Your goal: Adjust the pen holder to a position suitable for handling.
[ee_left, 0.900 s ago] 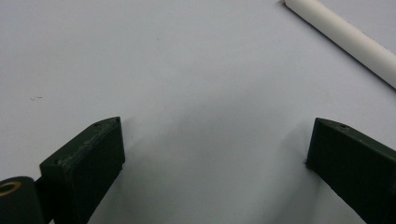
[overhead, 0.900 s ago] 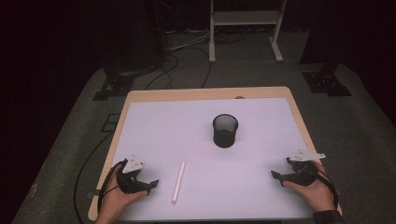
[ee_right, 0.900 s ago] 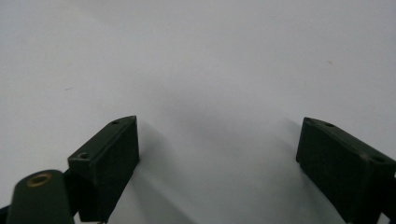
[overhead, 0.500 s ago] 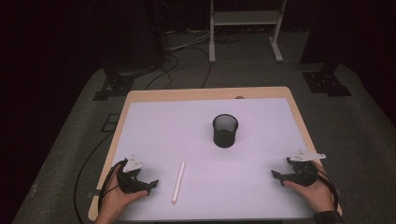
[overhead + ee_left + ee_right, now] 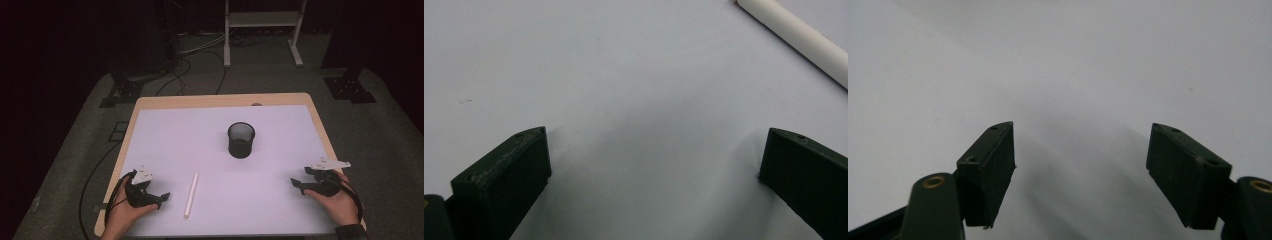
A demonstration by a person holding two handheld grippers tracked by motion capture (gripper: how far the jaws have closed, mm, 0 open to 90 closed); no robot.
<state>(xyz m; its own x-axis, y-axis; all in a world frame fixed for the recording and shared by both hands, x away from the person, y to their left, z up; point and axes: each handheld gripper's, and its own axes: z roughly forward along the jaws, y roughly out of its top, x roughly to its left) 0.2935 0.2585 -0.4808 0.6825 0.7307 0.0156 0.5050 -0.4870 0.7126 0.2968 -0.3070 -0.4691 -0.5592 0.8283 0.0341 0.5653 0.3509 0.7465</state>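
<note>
A white tube [image 5: 190, 194] lies flat on the white table surface [image 5: 200, 140], near the front and left of centre. A black mesh cup [image 5: 241, 140] stands upright at mid-table. My left gripper [image 5: 162, 198] rests on the table at the front left, a little left of the tube, jaws wide apart. In the left gripper view those jaws frame bare table [image 5: 654, 145] and the tube [image 5: 804, 42] crosses the top right corner. My right gripper [image 5: 296, 183] rests at the front right, held by a hand, jaws apart over bare surface [image 5: 1080, 145].
The table has a wooden rim [image 5: 220, 100] and stands on a grey floor mat. Cables [image 5: 190, 65] and a white frame stand [image 5: 262, 20] lie behind it, and dark stand feet [image 5: 350, 87] sit at the back right.
</note>
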